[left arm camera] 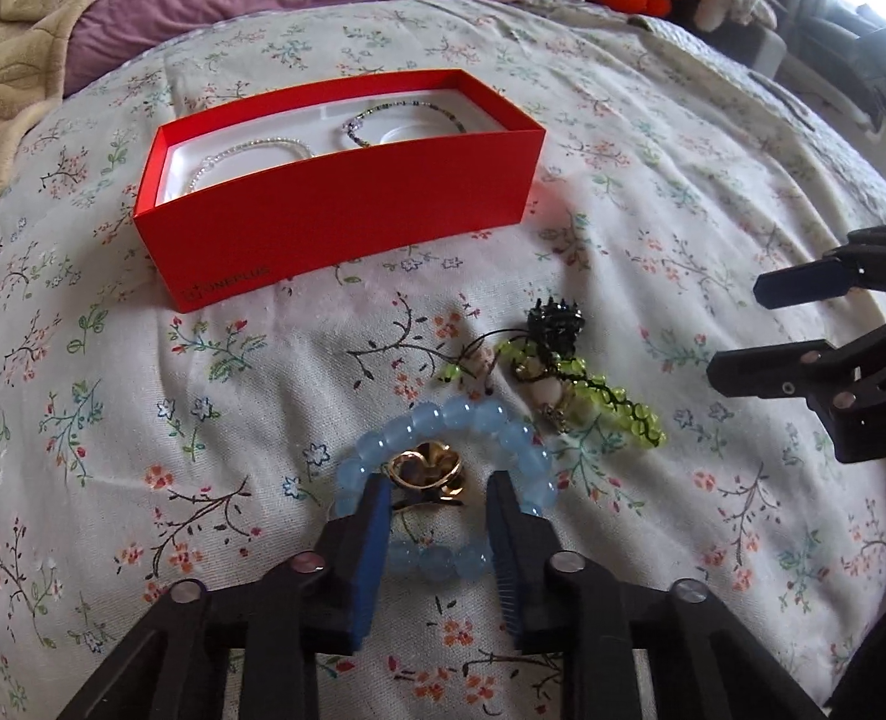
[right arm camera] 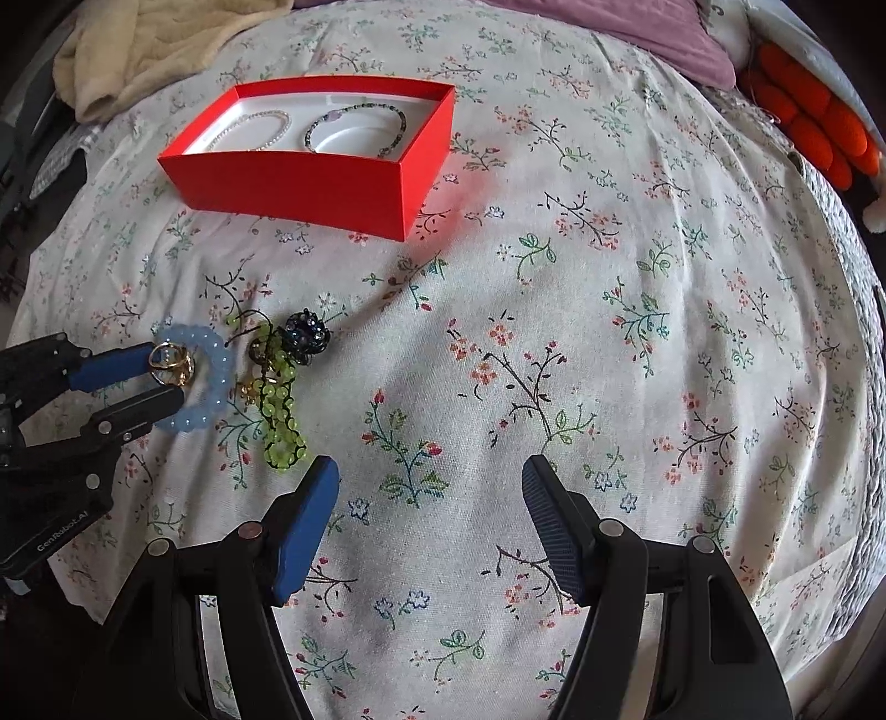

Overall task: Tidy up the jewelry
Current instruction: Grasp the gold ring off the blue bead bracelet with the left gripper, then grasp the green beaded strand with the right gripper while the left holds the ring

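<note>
We close left gripper (left arm camera: 437,487) around gold ring (left arm camera: 425,475) lying inside blue bead bracelet (left arm camera: 443,426); firm contact unclear. Right gripper (right arm camera: 429,482) spread, empty. Red box (left arm camera: 332,221) far behind. Risk: pads snag bracelet beads, or smooth ring squirts out sideways.

We see a floral bedsheet (right arm camera: 609,332) w/ small pink & blue flowers filling most of both views. Cream fuzzy blanket (right arm camera: 138,50) bunched at upper left of right wrist view. Purple pillow (right arm camera: 626,27) along top edge, right of centre. Orange plush thing (right arm camera: 814,127) at upper right, partly cut off by frame.
</note>
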{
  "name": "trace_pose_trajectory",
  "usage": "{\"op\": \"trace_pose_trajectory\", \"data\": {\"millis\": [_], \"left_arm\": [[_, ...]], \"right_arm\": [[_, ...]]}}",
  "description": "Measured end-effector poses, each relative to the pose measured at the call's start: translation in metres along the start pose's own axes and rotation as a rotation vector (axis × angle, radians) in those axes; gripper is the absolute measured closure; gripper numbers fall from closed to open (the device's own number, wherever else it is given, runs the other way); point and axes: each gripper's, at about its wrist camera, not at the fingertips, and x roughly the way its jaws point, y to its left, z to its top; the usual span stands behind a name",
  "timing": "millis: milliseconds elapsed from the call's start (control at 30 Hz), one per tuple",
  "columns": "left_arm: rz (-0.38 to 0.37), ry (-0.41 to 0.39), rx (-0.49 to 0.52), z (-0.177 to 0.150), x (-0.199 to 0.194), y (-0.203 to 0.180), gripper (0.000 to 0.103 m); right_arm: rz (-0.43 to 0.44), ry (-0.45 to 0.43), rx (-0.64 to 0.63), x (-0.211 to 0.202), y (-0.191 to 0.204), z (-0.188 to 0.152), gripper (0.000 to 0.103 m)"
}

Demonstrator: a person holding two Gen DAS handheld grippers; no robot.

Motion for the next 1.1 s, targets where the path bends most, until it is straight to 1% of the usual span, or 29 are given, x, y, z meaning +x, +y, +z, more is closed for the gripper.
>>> {"op": "trace_pose_trajectory", "data": {"millis": [200, 533, 733, 933, 1100], "left_arm": [[0.023, -0.006, 0.011, 0.001, -0.002, -0.002, 0.081], [0.039, -0.03, -0.036, 0.0, -0.022, 0.016, 0.081], [0.06, -0.021, -0.074, -0.004, -0.025, 0.029, 0.081], [0.077, -0.003, -0.101, -0.008, -0.026, 0.038, 0.081], [0.081, 0.0, -0.114, -0.009, -0.027, 0.043, 0.081]], "right_arm": [[0.007, 0.017, -0.003, 0.005, 0.003, 0.001, 0.031], [0.029, 0.031, -0.038, 0.012, 0.025, 0.006, 0.031], [0.057, 0.047, -0.049, 0.022, 0.043, 0.012, 0.031], [0.071, 0.043, -0.054, 0.03, 0.059, 0.021, 0.031], [0.158, 0.048, 0.001, 0.027, 0.065, 0.032, 0.032]]}}
